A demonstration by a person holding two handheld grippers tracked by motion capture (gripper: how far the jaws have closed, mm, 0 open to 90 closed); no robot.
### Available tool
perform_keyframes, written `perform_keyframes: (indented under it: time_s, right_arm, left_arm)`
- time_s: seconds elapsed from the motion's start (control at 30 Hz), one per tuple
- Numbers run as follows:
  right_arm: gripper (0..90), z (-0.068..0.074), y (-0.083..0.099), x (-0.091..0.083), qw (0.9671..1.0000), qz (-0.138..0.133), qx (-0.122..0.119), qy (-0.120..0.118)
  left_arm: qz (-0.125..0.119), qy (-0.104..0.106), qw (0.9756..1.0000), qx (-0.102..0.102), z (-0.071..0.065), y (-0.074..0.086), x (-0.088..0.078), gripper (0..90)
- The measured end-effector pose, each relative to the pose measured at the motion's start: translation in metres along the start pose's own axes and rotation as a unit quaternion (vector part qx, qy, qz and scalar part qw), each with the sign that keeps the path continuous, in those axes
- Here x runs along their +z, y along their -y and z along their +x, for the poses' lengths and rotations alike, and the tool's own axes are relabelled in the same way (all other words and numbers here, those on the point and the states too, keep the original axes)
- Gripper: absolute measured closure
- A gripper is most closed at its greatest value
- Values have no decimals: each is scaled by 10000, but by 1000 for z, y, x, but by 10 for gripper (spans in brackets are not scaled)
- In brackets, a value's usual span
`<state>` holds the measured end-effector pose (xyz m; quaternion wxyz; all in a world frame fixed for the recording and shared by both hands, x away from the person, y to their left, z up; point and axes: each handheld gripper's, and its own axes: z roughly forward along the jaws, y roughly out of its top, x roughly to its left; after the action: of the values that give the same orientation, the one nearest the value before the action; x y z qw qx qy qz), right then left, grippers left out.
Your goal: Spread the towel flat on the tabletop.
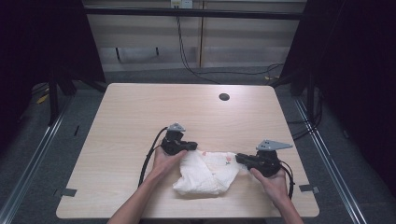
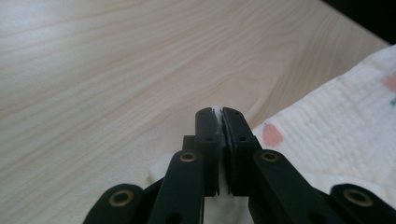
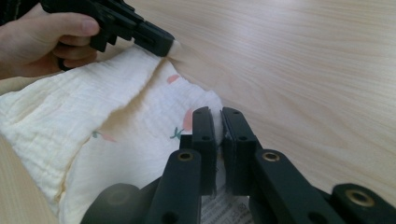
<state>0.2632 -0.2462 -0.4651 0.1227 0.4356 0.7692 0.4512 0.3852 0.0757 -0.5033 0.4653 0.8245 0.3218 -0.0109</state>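
Note:
A crumpled white muslin cloth (image 1: 205, 175) with small pink prints lies on the near middle of the wooden table (image 1: 140, 116). My left gripper (image 1: 190, 146) is at the cloth's far left corner, and in the left gripper view it (image 2: 222, 113) is shut on a thin white edge of the cloth (image 2: 336, 112). At the cloth's right side my right gripper (image 1: 240, 158) pinches it too. In the right gripper view it (image 3: 219, 115) is shut on a fold of the cloth (image 3: 116, 116), with the left gripper (image 3: 161, 44) farther off holding the opposite corner.
A round cable hole (image 1: 224, 97) sits near the table's far edge. Strips of tape (image 1: 69, 192) mark the front corners. Black cables (image 1: 187, 56) run on the floor beyond the table. A printed label (image 3: 224, 207) shows under the right jaws.

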Motion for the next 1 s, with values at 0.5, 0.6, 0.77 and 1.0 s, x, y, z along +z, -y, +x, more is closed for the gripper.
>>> perform_keyframes:
  time_s: [0.5,0.6,0.77,1.0]
  right_arm:
    - [851,-10,-5,-13,9995,-252,188,105]
    - [851,-11,-11,-21,9989,-414,200,126]
    - [852,-11,-23,-32,9972,-710,112,183]
    - [852,-5,-57,-48,9937,-1092,-100,215]
  left_arm:
    - [-966,227,9950,144,-11,-17,-64,861]
    - [-1169,286,9926,169,-13,-20,-78,862]
    - [-1461,228,9884,347,-20,-28,-100,861]
    - [-1871,221,9811,430,-24,-39,-116,861]
